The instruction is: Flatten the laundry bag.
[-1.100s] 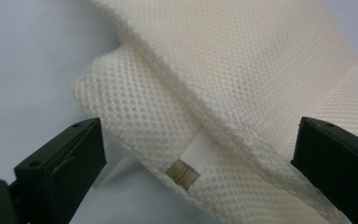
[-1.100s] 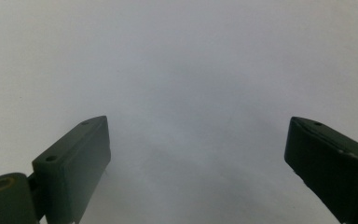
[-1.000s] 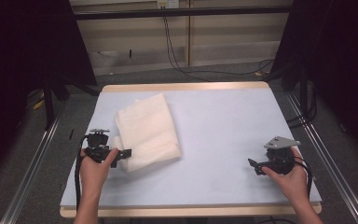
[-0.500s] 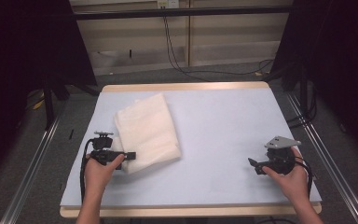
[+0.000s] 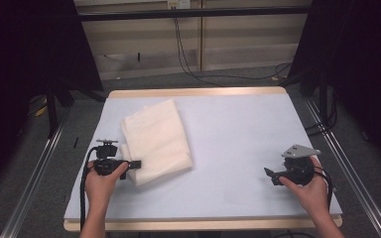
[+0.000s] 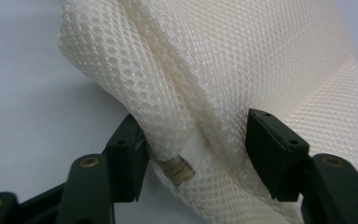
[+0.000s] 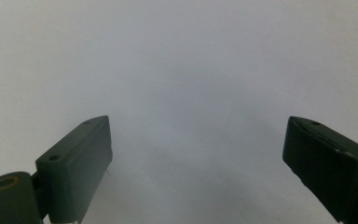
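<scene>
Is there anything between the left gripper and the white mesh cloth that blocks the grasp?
Nothing visible does. The left gripper has its jaws open on either side of the cloth's near corner, with its folded edge and a small tag already between them.

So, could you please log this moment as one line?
left gripper: open, jaws astride cloth corner | right gripper: open, over bare table | cloth: folded, flat
</scene>
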`<state>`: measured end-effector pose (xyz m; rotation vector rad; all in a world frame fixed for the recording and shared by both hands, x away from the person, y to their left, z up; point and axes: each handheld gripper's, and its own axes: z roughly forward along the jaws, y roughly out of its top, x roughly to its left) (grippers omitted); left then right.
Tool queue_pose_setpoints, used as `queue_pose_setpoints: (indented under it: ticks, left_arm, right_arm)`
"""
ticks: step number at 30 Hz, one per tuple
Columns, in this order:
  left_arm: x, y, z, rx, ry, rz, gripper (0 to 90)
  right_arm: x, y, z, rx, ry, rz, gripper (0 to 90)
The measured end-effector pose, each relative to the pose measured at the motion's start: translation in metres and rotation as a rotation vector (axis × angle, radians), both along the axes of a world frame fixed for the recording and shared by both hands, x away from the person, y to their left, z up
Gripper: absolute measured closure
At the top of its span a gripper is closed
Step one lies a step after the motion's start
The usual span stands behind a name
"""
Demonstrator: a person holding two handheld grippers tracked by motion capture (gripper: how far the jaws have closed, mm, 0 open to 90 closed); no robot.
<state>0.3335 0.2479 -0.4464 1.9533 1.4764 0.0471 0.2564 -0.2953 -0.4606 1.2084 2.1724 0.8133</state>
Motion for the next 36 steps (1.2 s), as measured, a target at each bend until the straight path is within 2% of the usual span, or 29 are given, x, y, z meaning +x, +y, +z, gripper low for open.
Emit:
queue_pose_setpoints:
  ticks: [1, 2, 3, 5, 6, 7, 8, 9, 10, 15, 20, 21, 22, 26, 27, 28, 31, 33, 34, 36]
  left_arm:
    - [0.000, -0.001, 0.000, -0.014, -0.015, 0.013, 42.4]
    - [-0.001, 0.001, 0.002, -0.019, -0.022, 0.004, 44.8]
    - [-0.001, 0.001, 0.002, -0.011, -0.028, 0.001, 44.8]
    - [-0.001, 0.001, 0.005, -0.026, -0.025, 0.008, 46.9]
    - [-0.001, -0.001, 0.005, -0.033, -0.038, 0.023, 48.1]
    - [-0.001, 0.000, 0.006, -0.021, -0.039, 0.002, 49.7]
    - [-0.001, 0.000, 0.006, -0.019, -0.043, 0.009, 55.5]
    - [-0.001, 0.000, 0.007, -0.029, -0.050, 0.028, 55.5]
    - [-0.001, 0.002, 0.008, -0.034, -0.056, 0.011, 57.0]
    - [-0.001, 0.002, 0.018, -0.068, -0.037, 0.008, 71.8]
    - [0.002, -0.003, 0.026, -0.068, -0.029, 0.023, 74.6]
    - [0.003, -0.002, 0.027, -0.057, -0.025, -0.007, 74.9]
    - [0.004, -0.005, 0.029, -0.070, -0.035, 0.011, 75.0]
    - [0.005, -0.012, 0.037, -0.080, -0.041, 0.002, 75.1]
    - [0.005, -0.013, 0.040, -0.077, -0.040, -0.015, 75.0]
    - [0.005, -0.015, 0.043, -0.090, -0.047, -0.006, 74.9]
    - [0.007, -0.018, 0.051, -0.072, -0.048, -0.034, 74.5]
    - [0.009, -0.025, 0.056, -0.089, -0.056, -0.017, 74.4]
    - [0.010, -0.026, 0.058, -0.071, -0.059, -0.033, 74.4]
    - [0.011, -0.030, 0.062, -0.074, -0.055, -0.046, 74.3]
  right_arm:
    - [0.000, 0.000, 0.000, 0.001, -0.003, 0.002, 7.9]
    - [0.000, 0.000, 0.000, 0.005, -0.003, -0.002, 7.9]
    - [0.000, 0.000, 0.000, 0.005, -0.003, -0.002, 7.9]
    - [0.000, 0.001, 0.000, 0.006, -0.002, -0.004, 7.9]
    - [0.000, 0.000, 0.000, 0.005, -0.002, 0.002, 8.0]
    - [0.000, 0.001, 0.000, 0.009, -0.004, -0.003, 8.0]
    - [0.000, 0.001, 0.000, 0.011, -0.002, -0.002, 8.0]
    - [0.000, 0.001, 0.000, 0.011, -0.002, -0.002, 8.0]
    - [0.000, 0.001, 0.000, 0.010, -0.001, -0.002, 8.0]
    - [0.000, 0.002, 0.000, 0.012, 0.004, 0.001, 8.0]
    - [0.000, 0.002, -0.001, 0.009, 0.002, 0.005, 8.0]
    - [0.000, 0.002, -0.001, 0.011, 0.009, 0.004, 8.0]
    - [0.000, 0.002, -0.001, 0.010, 0.007, 0.005, 8.0]
    - [-0.001, 0.002, -0.001, 0.011, 0.012, 0.003, 8.0]
    - [0.000, 0.002, -0.002, 0.014, 0.013, 0.004, 7.9]
    - [0.000, 0.002, -0.002, 0.015, 0.014, 0.004, 7.9]
    - [0.000, 0.002, -0.002, 0.015, 0.014, 0.013, 7.9]
    - [0.000, 0.003, -0.002, 0.019, 0.018, 0.007, 7.9]
    - [-0.001, 0.004, -0.002, 0.019, 0.019, 0.009, 7.9]
    - [0.000, 0.004, -0.002, 0.015, 0.012, 0.018, 7.9]
